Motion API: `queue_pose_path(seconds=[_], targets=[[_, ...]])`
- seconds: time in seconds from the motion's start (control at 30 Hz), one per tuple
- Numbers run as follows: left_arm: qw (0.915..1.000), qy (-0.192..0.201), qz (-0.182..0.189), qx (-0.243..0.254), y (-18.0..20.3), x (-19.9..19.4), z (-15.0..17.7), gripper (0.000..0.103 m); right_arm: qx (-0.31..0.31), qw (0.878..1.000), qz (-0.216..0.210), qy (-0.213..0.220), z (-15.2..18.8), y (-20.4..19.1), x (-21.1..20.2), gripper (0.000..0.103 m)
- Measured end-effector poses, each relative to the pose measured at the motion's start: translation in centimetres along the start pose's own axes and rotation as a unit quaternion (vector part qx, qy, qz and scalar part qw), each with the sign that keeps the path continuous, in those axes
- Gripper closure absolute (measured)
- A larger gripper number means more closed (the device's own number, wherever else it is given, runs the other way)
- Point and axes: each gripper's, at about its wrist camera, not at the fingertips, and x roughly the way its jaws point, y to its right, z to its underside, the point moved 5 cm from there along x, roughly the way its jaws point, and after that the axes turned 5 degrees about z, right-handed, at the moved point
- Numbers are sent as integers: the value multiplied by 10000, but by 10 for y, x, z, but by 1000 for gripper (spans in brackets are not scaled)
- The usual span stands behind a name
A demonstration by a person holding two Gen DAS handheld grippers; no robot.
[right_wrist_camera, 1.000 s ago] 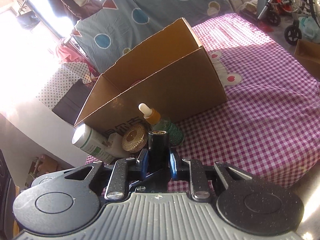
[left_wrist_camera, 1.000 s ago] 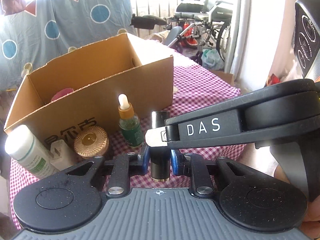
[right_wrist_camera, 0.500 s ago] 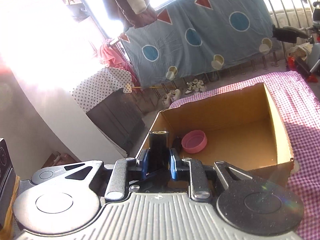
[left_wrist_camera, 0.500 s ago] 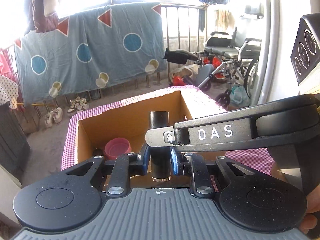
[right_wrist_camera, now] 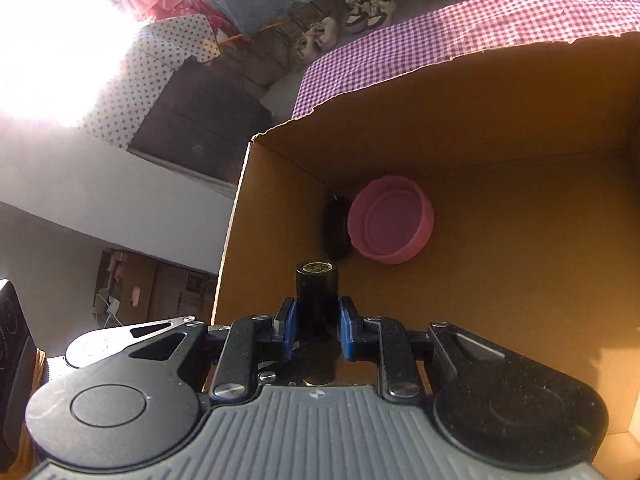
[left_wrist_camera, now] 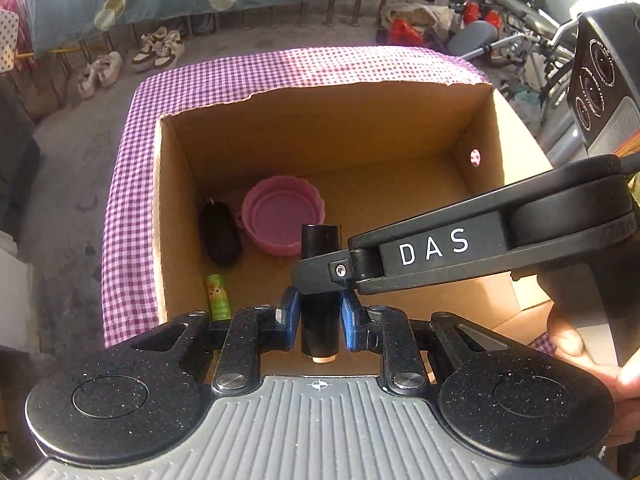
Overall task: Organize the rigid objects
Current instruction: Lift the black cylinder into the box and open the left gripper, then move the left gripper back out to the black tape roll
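Grippers, left gripper (left_wrist_camera: 319,320) and right gripper (right_wrist_camera: 318,330), are both clenching one black tube (left_wrist_camera: 319,320) from crossing sides, sharing it so it hangs steady above the open cardboard box (left_wrist_camera: 320,128), apparently to join the pink bowl (left_wrist_camera: 282,216) inside.

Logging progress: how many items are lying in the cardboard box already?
3: a pink bowl, a dark object beside it, a green tube nearer the camera. Others may hide behind the gripper.
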Motion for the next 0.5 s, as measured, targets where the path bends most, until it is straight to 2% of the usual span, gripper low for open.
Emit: queue_pose_path(seconds=[0.13, 0.23, 0.33, 0.4, 0.5], targets=[[9992, -384, -60, -115, -13, 12, 0, 82, 2, 9990, 169, -412, -5, 3, 28, 76], [9988, -446, -94, -157, -18, 12, 0, 80, 35, 9978, 255, -617, -4, 6, 39, 76], [9993, -323, -65, -163, -17, 2, -2, 75, 93, 9975, 208, -669, -6, 9, 43, 76], [9997, -200, -33, -149, -14, -7, -1, 65, 99, 9980, 146, -613, -4, 9, 38, 76], [10000, -7, 1, -48, -7, -23, 0, 62, 102, 9988, 53, -486, 3, 7, 26, 76]])
